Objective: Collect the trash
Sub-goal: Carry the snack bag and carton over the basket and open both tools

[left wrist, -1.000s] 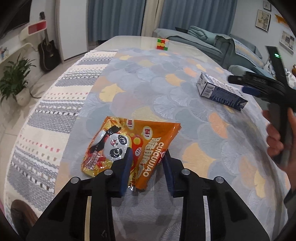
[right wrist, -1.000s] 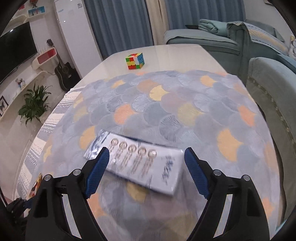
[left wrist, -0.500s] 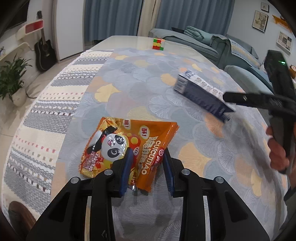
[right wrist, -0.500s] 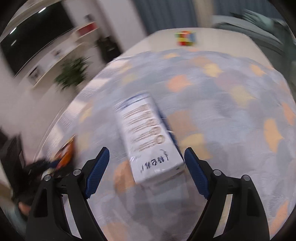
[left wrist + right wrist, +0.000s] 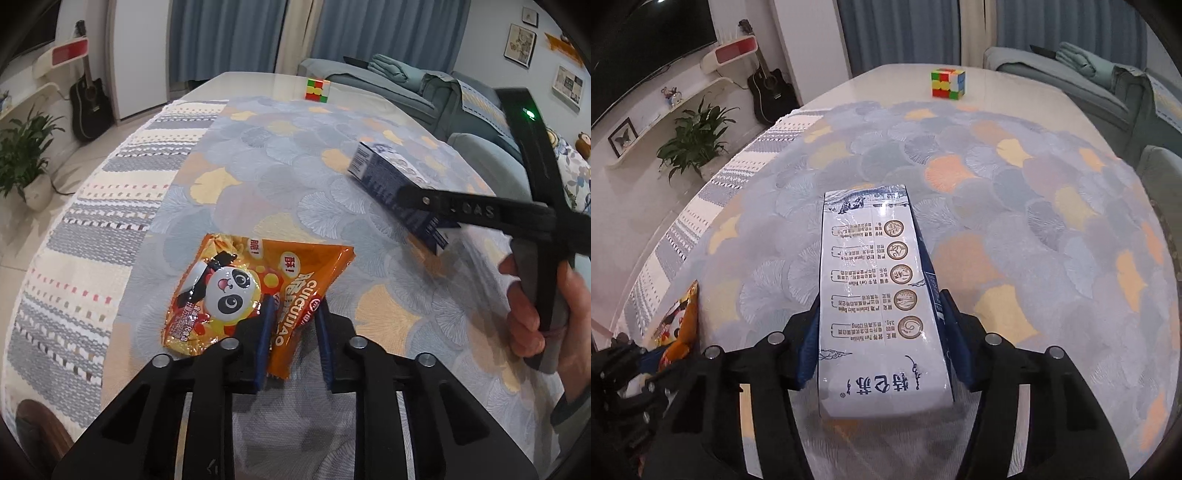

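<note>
An orange snack bag (image 5: 258, 284) with a panda print lies on the patterned tablecloth, its near corner between the blue fingers of my left gripper (image 5: 293, 317), which is shut on it. The bag also shows at the left edge of the right wrist view (image 5: 679, 325). My right gripper (image 5: 882, 314) is shut on a white and blue milk carton (image 5: 875, 295), holding it lengthwise. In the left wrist view the carton (image 5: 391, 181) is held above the table at the right by the right gripper (image 5: 417, 206).
A colour cube (image 5: 948, 84) stands at the far end of the table. A striped cloth (image 5: 110, 206) covers the table's left side. Sofas (image 5: 399, 85) stand beyond the right edge. A potted plant (image 5: 696, 140) and a guitar (image 5: 770, 92) are on the floor at left.
My right gripper has closed on the milk carton, turned it lengthwise and lifted it off the table. My left gripper has stayed clamped on the snack bag, barely moving.
</note>
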Demonstrator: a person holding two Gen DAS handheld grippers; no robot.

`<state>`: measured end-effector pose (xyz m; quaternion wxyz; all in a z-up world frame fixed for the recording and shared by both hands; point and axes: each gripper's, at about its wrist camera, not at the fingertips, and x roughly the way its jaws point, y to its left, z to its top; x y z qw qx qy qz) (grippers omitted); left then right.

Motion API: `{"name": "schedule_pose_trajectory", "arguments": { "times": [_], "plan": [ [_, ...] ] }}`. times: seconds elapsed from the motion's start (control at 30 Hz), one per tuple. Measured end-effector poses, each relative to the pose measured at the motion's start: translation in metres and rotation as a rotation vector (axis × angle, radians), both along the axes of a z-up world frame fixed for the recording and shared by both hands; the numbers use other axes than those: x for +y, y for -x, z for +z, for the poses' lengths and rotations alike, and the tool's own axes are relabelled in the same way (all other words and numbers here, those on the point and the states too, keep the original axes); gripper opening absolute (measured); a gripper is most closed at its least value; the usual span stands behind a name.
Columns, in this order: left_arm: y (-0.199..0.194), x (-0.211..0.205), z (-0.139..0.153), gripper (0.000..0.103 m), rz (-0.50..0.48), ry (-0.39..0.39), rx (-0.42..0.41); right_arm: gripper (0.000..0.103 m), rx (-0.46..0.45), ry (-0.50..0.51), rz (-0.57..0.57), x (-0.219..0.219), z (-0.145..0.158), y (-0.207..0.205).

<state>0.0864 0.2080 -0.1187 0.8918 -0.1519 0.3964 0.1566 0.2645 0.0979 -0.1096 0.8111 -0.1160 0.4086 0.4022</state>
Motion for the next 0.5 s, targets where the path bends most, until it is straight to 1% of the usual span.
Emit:
{"name": "schedule_pose_trajectory", "arguments": {
  "times": [0.07,0.13,0.3,0.5],
  "plan": [
    [0.000,-0.002,0.002,0.007,-0.020,0.002,-0.006,0.054,-0.016,-0.015,-0.016,-0.010,0.005,0.007],
    [0.005,-0.008,0.006,0.006,-0.039,-0.001,-0.015,0.054,-0.030,-0.043,-0.037,-0.031,0.016,0.017],
    [0.014,-0.032,0.024,0.005,-0.092,0.053,-0.065,0.054,-0.066,-0.088,-0.092,-0.086,0.040,0.044],
    [0.013,-0.079,0.056,0.004,-0.188,0.051,-0.121,0.054,-0.121,-0.122,-0.188,-0.154,0.068,0.077]
  ]
}}
